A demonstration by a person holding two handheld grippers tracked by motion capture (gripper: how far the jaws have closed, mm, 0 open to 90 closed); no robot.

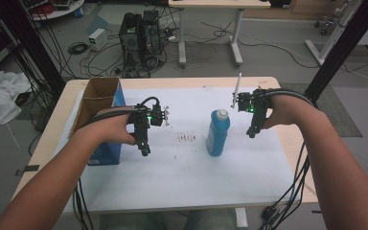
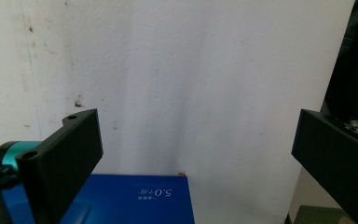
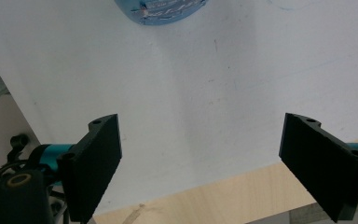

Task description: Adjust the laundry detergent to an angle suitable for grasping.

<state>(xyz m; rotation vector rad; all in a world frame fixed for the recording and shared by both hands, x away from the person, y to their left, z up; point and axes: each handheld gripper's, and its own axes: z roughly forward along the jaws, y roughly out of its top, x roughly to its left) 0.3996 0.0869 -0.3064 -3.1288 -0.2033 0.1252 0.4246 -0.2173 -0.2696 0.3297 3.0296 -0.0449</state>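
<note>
A blue bottle (image 1: 219,132) with a white cap stands upright near the middle of the white mat (image 1: 182,177). My left gripper (image 1: 145,150) hangs to its left, pointing down at the mat beside the blue box (image 1: 106,152). In the left gripper view my left gripper (image 2: 193,130) has its jaws wide apart over bare mat, with the blue box (image 2: 135,198) at the bottom edge. My right gripper (image 1: 252,134) hovers just right of the bottle. In the right gripper view my right gripper (image 3: 200,121) is open with nothing between the jaws, and the bottle's base (image 3: 161,9) is ahead.
The blue box has an open cardboard top (image 1: 99,96) and stands at the table's left side. The wooden table edge (image 3: 214,196) lies just under the right gripper. Beyond the table are a computer tower (image 1: 141,40), floor cables and a white desk's legs (image 1: 208,38).
</note>
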